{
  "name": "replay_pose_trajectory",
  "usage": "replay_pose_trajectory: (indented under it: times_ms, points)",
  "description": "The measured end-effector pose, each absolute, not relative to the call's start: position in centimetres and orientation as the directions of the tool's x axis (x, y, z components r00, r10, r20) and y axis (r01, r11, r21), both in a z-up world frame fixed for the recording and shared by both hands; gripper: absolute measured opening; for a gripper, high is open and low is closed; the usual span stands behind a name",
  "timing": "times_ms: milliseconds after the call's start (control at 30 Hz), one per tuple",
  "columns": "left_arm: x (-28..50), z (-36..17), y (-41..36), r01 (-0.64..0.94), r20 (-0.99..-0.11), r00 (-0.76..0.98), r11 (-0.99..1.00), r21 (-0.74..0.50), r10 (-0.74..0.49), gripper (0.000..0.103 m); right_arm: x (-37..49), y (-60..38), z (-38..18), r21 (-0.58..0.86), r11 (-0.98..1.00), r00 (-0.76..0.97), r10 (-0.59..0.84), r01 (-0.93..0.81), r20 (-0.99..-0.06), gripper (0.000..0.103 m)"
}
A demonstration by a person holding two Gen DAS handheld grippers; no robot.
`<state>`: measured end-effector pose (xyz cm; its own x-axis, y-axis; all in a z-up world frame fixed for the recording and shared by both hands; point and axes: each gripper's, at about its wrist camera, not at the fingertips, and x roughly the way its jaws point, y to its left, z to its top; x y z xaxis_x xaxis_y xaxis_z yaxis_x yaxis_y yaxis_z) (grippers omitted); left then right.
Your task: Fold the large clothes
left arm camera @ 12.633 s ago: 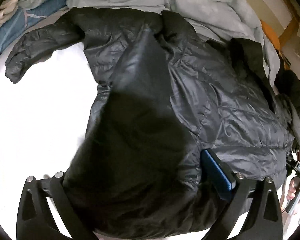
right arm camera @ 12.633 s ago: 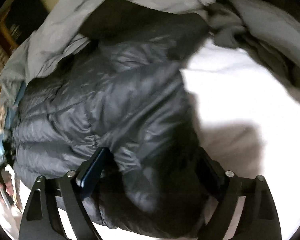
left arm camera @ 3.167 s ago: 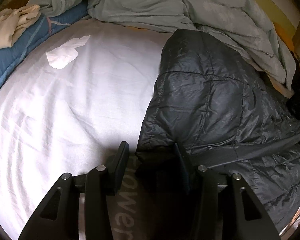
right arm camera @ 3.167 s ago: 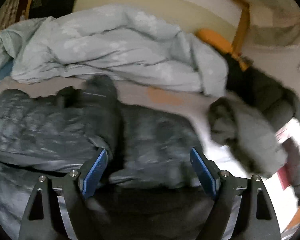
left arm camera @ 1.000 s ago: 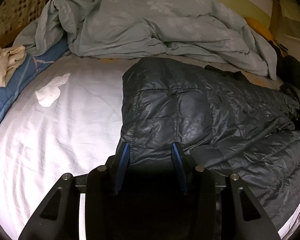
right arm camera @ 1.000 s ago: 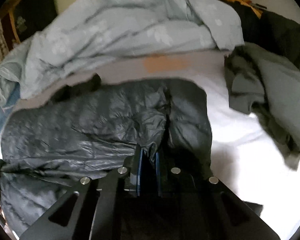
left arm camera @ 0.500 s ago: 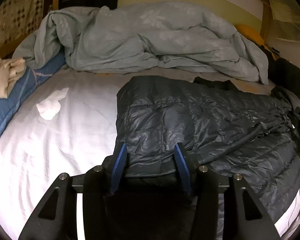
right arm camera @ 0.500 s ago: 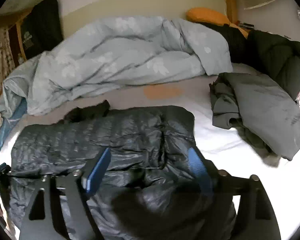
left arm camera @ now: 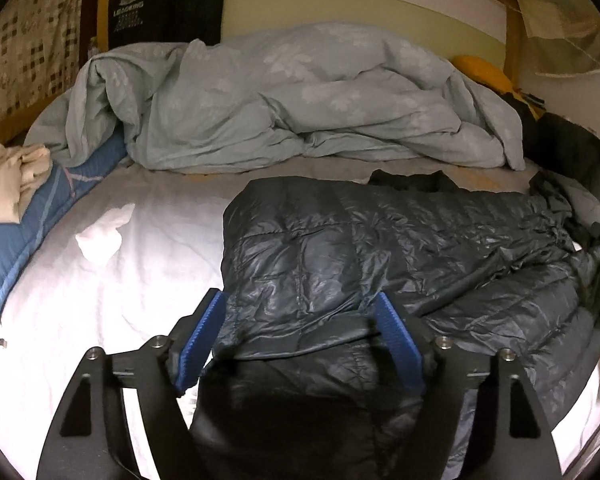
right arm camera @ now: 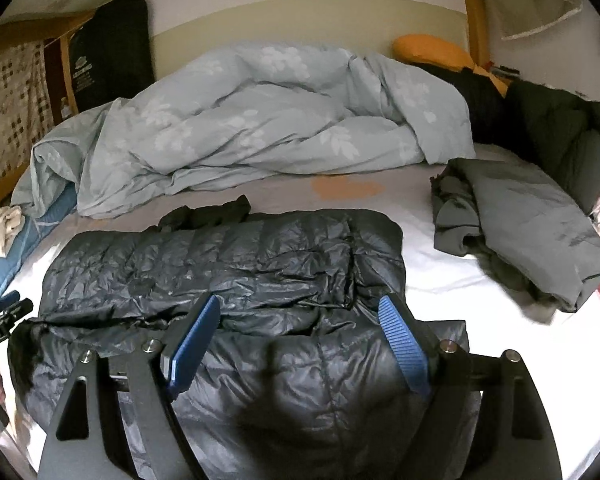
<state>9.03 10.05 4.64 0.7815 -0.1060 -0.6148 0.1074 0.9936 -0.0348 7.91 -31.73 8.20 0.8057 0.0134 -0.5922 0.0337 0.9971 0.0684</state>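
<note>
A black quilted puffer jacket (left arm camera: 380,248) lies folded in a long band across the white bed sheet (left arm camera: 112,280); it also shows in the right wrist view (right arm camera: 236,264). My left gripper (left arm camera: 300,320) is open above the jacket's left end, its blue pads (left arm camera: 200,336) apart and holding nothing. My right gripper (right arm camera: 296,324) is open above the jacket's right end, blue pads (right arm camera: 400,344) wide apart and empty. A dark bit of the jacket (right arm camera: 208,212) sticks out at its far edge.
A rumpled light-blue duvet (left arm camera: 300,108) fills the back of the bed. A grey-green garment (right arm camera: 520,232) lies right of the jacket, dark coats (right arm camera: 560,132) behind it. A blue pillow (left arm camera: 40,216), cream cloth (left arm camera: 8,172) and white cloth (left arm camera: 104,232) lie left.
Both grippers have let go of the jacket, opened and pulled back and up. The jacket now lies folded on the sheet.
</note>
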Motion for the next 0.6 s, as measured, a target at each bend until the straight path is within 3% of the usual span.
replay_pose_trajectory:
  times_ms: [133,600]
  points:
    - [8.8,4.6,9.4,0.105,-0.609,0.789,0.994,0.005,-0.08,0.088,7.3,-31.5,8.2,0.073,0.997,0.806,0.027,0.02,-0.591,0.083]
    - [7.4,5.7,8.4,0.115,-0.561,0.824,0.993,0.026,-0.081,0.1,4.8,-27.6,6.4,-0.086,0.994,0.803,0.005,-0.07,-0.597,0.086]
